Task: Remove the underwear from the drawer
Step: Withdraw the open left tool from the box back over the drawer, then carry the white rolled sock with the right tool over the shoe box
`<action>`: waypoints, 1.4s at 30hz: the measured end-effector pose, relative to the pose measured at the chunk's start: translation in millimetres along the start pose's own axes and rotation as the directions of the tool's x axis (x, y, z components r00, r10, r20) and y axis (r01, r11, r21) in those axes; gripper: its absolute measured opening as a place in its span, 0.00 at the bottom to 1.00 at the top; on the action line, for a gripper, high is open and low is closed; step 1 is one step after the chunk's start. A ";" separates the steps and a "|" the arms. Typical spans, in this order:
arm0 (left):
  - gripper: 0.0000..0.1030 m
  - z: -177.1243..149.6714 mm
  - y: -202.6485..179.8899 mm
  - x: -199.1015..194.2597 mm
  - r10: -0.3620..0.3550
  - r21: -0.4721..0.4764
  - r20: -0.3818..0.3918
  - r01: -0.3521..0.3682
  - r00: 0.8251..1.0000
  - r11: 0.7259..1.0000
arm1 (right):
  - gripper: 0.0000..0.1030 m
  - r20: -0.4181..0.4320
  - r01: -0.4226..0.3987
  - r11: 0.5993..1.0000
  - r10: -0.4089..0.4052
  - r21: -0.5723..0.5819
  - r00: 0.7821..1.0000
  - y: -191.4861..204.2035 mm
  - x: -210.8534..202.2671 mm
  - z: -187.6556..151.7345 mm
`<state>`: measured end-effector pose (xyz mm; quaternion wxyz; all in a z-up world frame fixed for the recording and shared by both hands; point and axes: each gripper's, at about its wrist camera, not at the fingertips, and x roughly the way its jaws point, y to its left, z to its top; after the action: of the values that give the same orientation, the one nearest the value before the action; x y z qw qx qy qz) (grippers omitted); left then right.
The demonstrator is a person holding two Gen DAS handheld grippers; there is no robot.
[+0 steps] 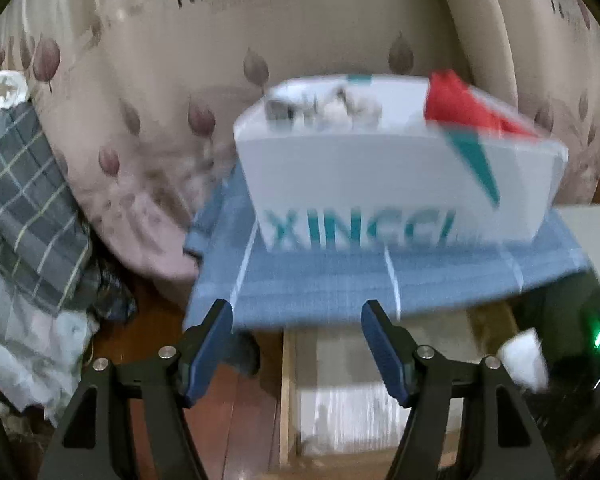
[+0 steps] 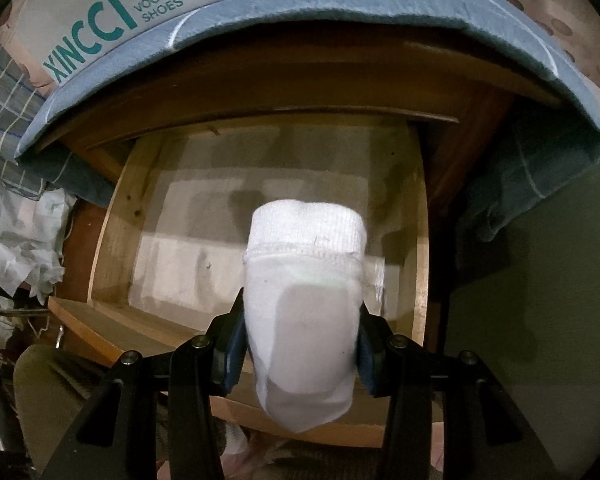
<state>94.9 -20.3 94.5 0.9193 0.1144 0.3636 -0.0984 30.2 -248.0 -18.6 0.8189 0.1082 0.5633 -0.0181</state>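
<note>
I have the white underwear pinched between the pads of my right tongs, which are closed partway onto the folded cloth, its ribbed band hanging away from me over the open drawer. Holding it by the middle of the fold keeps the bundle together, and as far as I can judge it hangs clear of the drawer's pale lined bottom, so I take the lift-out to be mostly done. My left tongs stand well open with nothing between their blue pads; I read them as free to help or to push the drawer shut. The drawer sits in a brown wooden cabinet whose top serves as a worktop, covered by a blue cloth with thin white lines that droops over the front edge. On that cloth rests a white shoe box with teal lettering, open at the top, something red sticking out of it. Behind it hangs beige fabric with a leaf print, and to the left lies a heap of grey checked bedding.
</note>
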 end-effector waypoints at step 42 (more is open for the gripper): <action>0.67 -82.8 17.1 42.6 0.030 -0.134 -0.148 -0.050 0.989 0.990 | 0.42 0.366 -0.057 0.988 0.107 -0.144 0.924 53.1 -219.0 116.5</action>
<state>76.4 15.2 8.7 0.8979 0.0649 0.4330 -0.0459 65.4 -239.4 232.5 0.9164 0.0724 0.3924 0.0332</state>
